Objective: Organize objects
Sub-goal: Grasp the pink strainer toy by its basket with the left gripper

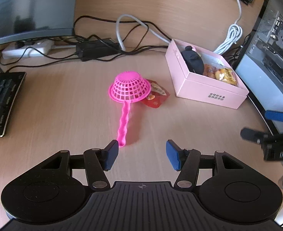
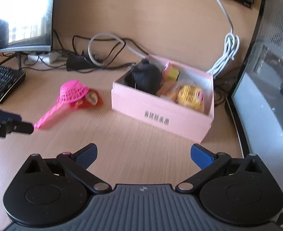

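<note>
A pink plastic strainer (image 1: 129,89) lies bowl-down on the wooden desk, its handle pointing toward my left gripper (image 1: 142,155), which is open and empty; the handle tip touches or nearly touches the left pad. A red snack packet (image 1: 156,96) lies partly under the strainer's bowl. A pink open box (image 1: 206,90) to the right holds a black plush toy (image 1: 193,60) and yellow snack packets (image 1: 225,75). My right gripper (image 2: 143,155) is open and empty, just in front of the box (image 2: 160,115). The strainer (image 2: 72,92) shows at its left.
A keyboard (image 1: 1,100) sits at the left edge, a monitor (image 1: 30,9) behind it. Black and grey cables, a power strip (image 1: 28,50) and an adapter (image 1: 97,50) lie along the back. A computer case (image 1: 272,57) stands on the right.
</note>
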Tool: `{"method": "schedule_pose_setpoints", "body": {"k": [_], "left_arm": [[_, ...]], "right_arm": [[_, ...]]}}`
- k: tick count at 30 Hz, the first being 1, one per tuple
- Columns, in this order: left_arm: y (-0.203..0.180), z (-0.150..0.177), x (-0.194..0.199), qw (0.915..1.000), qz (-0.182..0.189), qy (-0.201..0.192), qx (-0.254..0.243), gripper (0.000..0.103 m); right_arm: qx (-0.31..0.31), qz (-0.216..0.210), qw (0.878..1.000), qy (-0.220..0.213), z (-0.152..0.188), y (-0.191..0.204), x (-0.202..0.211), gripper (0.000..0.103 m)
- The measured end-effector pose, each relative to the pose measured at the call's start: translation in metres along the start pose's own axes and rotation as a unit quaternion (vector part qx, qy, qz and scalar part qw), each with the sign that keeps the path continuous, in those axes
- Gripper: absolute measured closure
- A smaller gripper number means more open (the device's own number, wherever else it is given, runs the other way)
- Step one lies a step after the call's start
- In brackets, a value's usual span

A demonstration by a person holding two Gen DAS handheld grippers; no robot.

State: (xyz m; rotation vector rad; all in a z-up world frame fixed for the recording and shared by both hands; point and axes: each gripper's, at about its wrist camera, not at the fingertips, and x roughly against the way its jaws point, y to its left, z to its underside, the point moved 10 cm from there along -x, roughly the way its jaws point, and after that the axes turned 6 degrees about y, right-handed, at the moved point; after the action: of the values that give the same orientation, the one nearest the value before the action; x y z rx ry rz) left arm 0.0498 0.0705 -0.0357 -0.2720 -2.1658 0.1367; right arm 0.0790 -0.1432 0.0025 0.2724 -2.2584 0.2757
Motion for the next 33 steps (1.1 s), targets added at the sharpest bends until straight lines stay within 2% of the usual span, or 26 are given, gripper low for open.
{"method": "schedule_pose_setpoints", "body": {"k": [6,9,12,15,17,22,24,27,33], "left_arm": [[-0.006,-0.001,-0.007,0.9999,0.007,0.007,-0.007,0.044],[-0.006,-0.009,-0.009,0.9998,0.016,-0.002,-0.011,0.044],[0.000,-0.031,-0.013,0.9993,0.014,-0.029,-0.021,0.044],[0.020,-0.058,-0.027,0.9992,0.003,-0.038,0.010,0.044],[0.030,-0.076,-0.042,0.9990,0.006,-0.035,0.029,0.044],[0.032,-0.098,-0.080,0.9996,0.010,-0.004,0.027,0.044],[0.025,-0.099,-0.094,0.9997,0.013,0.013,0.015,0.044],[0.019,-0.094,-0.107,0.9997,-0.001,0.023,-0.007,0.037],[0.026,-0.075,-0.087,0.9996,0.014,0.017,0.017,0.040]], "right_arm": [[-0.006,0.010,1.000,0.015,0.015,-0.003,-0.002,0.000],[-0.013,0.012,1.000,0.023,0.021,-0.003,-0.004,0.000],[-0.020,0.010,0.999,0.032,0.028,0.000,-0.006,0.000],[-0.015,0.011,0.999,0.039,0.036,0.006,-0.006,0.000],[-0.002,0.015,0.999,0.043,0.043,0.010,-0.006,0.000],[0.028,0.027,0.998,0.041,0.056,0.016,0.000,0.000],[0.025,0.023,0.999,0.042,0.060,0.016,0.003,0.000],[0.024,0.030,0.998,0.042,0.064,0.015,0.006,0.000],[0.014,0.027,0.998,0.048,0.064,0.009,0.000,0.000]]}}
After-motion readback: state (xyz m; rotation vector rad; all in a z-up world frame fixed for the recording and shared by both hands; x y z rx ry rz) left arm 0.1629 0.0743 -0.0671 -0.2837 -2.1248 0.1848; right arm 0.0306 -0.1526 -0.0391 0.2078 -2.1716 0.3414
